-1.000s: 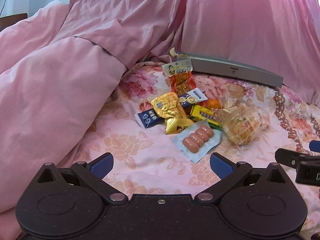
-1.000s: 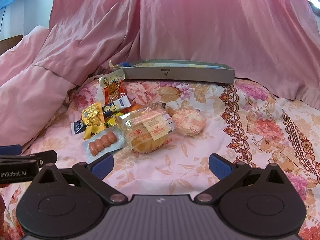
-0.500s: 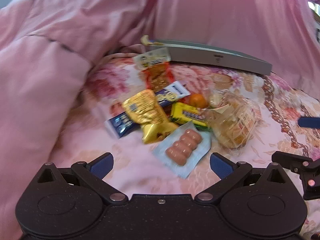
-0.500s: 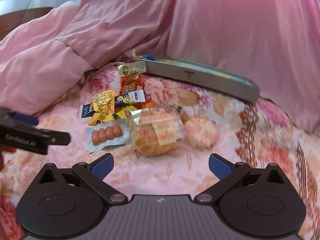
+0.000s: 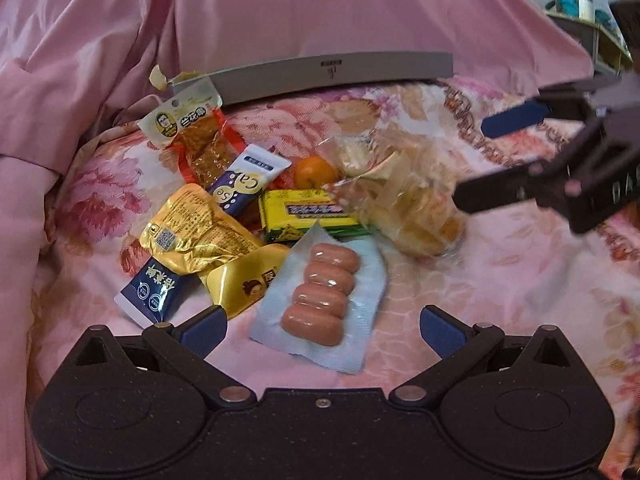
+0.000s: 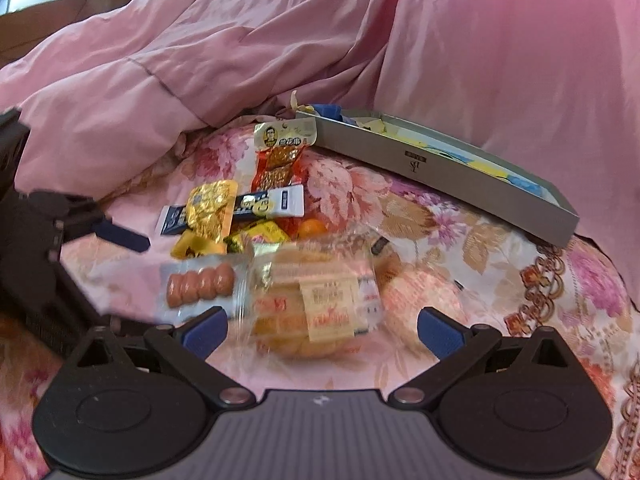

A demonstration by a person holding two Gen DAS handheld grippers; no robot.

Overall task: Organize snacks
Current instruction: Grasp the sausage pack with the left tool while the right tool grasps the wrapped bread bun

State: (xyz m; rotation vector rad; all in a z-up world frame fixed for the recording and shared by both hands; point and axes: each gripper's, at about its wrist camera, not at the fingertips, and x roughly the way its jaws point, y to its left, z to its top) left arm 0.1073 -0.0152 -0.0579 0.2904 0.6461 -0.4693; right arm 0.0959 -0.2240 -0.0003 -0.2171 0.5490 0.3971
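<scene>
The snacks lie heaped on a floral bedspread [image 5: 500,292], in front of a long grey tray [image 5: 332,74] that rests against bunched pink bedding [image 6: 180,64]. The left gripper [image 5: 322,322] hovers low over the near edge of the heap, its jaws spread wide with nothing between them; the sausage pack [image 5: 326,294] lies directly ahead of the gap. The right gripper [image 6: 322,326] is likewise spread and empty, positioned just before the clear bag of bread [image 6: 316,300], which partly fills the space ahead of its fingers (this area is motion-blurred, so contact cannot be confirmed). To the left of the sausages sit a gold foil pouch [image 5: 192,236] and a dark blue sachet [image 5: 154,292]; behind them, a yellow bar [image 5: 304,214], a small orange fruit [image 5: 314,170], a white-and-blue sachet [image 5: 246,184] and a red-and-clear pack of dried strips [image 5: 194,132]. A round wrapped bun [image 6: 424,296] lies right of the bread.
</scene>
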